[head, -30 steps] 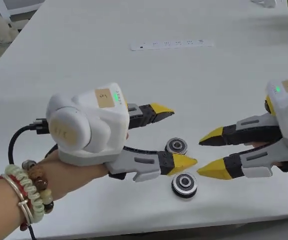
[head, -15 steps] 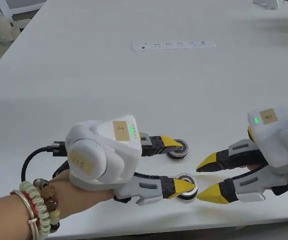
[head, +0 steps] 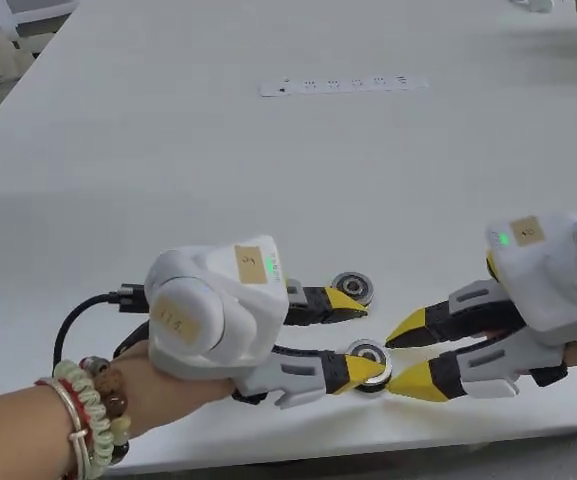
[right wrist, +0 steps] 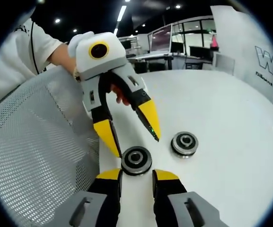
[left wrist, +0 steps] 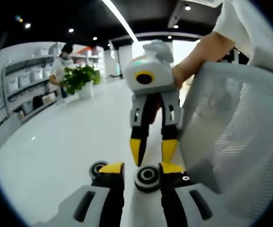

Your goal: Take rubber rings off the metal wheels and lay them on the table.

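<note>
Head view: white surface [head: 218,170]; two metal wheels lay flat close to its near edge. The near metal wheel [head: 370,354] had a silver hub and a dark rubber ring [right wrist: 148,163] round its rim; the far metal wheel [head: 353,288] sat just beyond it, apart from it, and was ringed the same way.

The left hand-held gripper [head: 356,335] pointed right from the left side with its jaws well apart. Its near yellow tip was at the near wheel's left edge, whether touching I could not tell; its far tip was just beside the far wheel. In the left gripper view the near wheel sat between the tips, close to the right-hand one with a gap on the other side, so nothing was clamped.

The right hand-held gripper [head: 405,356] pointed left from the right side with its jaws also apart; both tips were just right of the near wheel. In the right gripper view that wheel lay just ahead of the tips, not between them. The two grippers faced each other tip to tip across it.

A white power strip [head: 343,87] lay far back on the surface. A black cable [head: 73,320] ran from the left gripper's rear; bead bracelets [head: 83,410] were on that wrist. A mesh chair back [left wrist: 231,132] stood near the surface's near edge; a potted plant [left wrist: 79,78] stood at the far end.
</note>
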A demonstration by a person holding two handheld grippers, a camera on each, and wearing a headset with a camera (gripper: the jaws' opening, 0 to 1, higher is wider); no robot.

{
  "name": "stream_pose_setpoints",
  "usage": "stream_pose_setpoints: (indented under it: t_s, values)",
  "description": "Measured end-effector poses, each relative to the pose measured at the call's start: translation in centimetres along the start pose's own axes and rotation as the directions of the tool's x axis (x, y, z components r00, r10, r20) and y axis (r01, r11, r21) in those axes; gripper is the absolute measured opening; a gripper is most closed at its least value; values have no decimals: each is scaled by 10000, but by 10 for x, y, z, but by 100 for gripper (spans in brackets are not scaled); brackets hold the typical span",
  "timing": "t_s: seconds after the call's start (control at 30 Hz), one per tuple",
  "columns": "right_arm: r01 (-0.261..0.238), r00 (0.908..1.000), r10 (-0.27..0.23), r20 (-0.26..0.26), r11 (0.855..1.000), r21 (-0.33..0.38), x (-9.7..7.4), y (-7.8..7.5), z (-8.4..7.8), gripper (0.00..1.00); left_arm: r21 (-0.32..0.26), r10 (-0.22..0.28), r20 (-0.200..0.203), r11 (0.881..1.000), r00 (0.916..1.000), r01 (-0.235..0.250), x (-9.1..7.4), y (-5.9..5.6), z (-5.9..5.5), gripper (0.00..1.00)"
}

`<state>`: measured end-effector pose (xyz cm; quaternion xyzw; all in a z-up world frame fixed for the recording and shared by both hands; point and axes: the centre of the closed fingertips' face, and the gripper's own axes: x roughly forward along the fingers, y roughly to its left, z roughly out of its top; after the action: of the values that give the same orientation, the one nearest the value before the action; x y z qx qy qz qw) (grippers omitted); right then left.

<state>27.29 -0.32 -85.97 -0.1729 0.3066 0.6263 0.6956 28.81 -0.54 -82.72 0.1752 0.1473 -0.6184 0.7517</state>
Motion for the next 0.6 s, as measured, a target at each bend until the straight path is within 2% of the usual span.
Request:
stream_pose_setpoints:
  t_s: [0.27, 0.6]
  values:
    - [-90, 10000, 90, -33, 9999, -59, 2, 2, -2, 19, -446, -77, -173, 9990, 9998, 69, 5, -1, -8, 25]
    - [72, 9999, -73, -90, 9999, -121, 1, -2, -4, 16, -331, -138, -522, 9994, 9985, 121, 6, -5, -17, 22]
